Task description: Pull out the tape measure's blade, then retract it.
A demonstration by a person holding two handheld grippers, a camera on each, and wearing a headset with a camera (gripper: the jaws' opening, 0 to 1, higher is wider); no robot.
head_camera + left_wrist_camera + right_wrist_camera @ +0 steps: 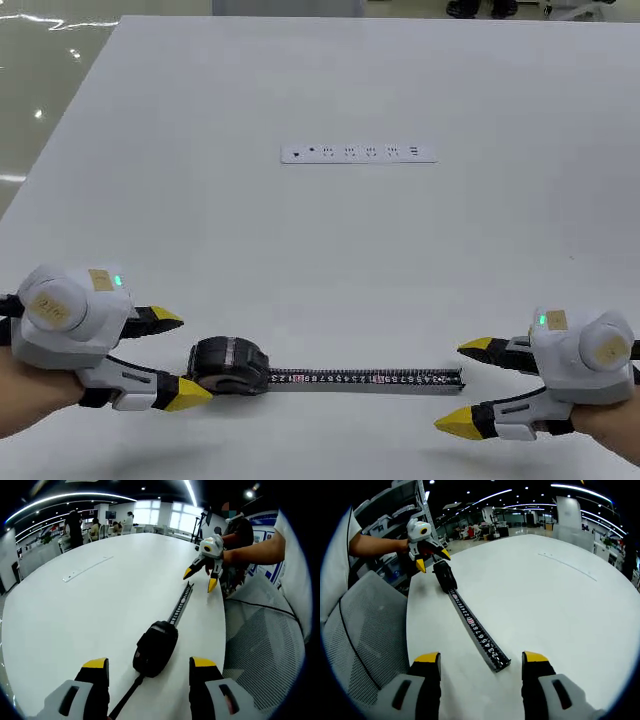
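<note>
A black tape measure case (229,366) (155,647) (445,575) lies on the white table (330,240) near its front edge. Its dark blade (365,379) (181,603) (476,630) is pulled out flat to the right, ending at a hook (503,664). My left gripper (182,357) (149,671) stands open just left of the case, yellow tips on either side of its rear, not touching. My right gripper (466,385) (482,660) is open just beyond the blade's end, holding nothing.
A white power strip (358,153) (86,568) (568,566) lies flat in the middle of the table. A grey mesh chair (265,645) (365,630) stands by the table's near edge. People and desks are in the far background.
</note>
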